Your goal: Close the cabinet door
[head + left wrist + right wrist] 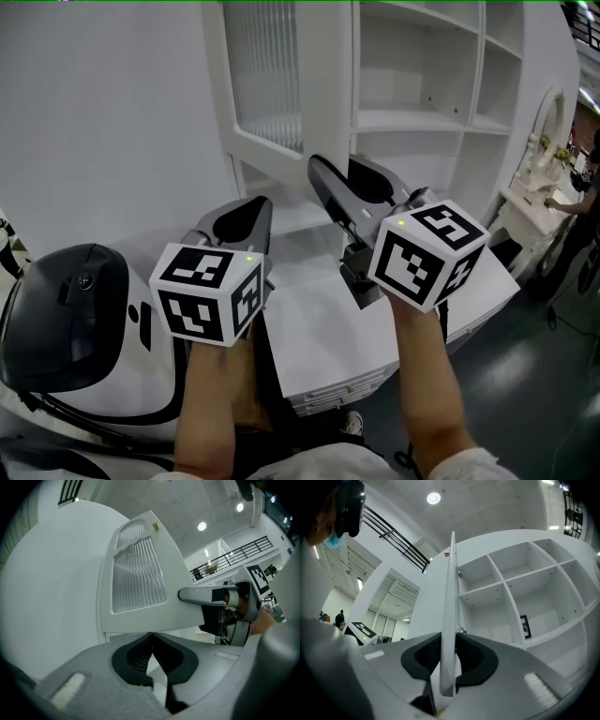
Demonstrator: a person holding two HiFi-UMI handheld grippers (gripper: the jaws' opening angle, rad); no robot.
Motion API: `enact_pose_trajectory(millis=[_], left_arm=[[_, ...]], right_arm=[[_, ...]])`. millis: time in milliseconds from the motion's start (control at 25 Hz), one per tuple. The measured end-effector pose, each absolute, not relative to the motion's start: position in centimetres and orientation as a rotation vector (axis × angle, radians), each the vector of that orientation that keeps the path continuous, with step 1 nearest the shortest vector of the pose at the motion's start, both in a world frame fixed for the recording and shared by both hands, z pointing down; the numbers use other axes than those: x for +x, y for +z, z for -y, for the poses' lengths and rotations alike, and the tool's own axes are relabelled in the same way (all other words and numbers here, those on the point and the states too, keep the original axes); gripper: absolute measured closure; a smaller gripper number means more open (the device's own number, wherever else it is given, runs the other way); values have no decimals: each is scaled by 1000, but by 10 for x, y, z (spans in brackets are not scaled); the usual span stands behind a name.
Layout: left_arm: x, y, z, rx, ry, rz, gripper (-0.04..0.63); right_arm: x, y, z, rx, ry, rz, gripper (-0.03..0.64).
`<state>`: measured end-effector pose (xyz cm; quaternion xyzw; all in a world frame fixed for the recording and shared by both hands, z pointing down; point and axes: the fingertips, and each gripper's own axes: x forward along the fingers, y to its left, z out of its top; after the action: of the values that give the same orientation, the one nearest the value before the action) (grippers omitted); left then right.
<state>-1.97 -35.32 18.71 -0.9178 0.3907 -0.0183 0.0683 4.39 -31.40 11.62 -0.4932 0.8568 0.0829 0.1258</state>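
Observation:
The white cabinet door (281, 150) with its ribbed glass panel stands swung out from the white shelf cabinet (422, 117). My right gripper (335, 169) reaches up to the door's lower free edge. In the right gripper view that door edge (451, 597) runs upright between the jaws, and the right gripper (449, 644) is shut on it, a pad against each face. My left gripper (260, 204) hangs lower left of the door, shut and holding nothing. In the left gripper view the left gripper (151, 634) points at the door's face (140, 573), apart from it.
A white counter (319, 337) juts out below the cabinet in front of me. A black and white machine (66, 309) sits at my lower left by a plain white wall (103, 122). A white dressing table (534, 202) and a person (586, 183) are at the far right.

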Motion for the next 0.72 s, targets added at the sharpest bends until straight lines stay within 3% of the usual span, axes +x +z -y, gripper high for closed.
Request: enact_pose_trajectory(millis=[720], left_arm=[[24,177,376,-2735,-43,-1213,595]], right_arm=[[99,117,345,-1387,195,-2501,538]])
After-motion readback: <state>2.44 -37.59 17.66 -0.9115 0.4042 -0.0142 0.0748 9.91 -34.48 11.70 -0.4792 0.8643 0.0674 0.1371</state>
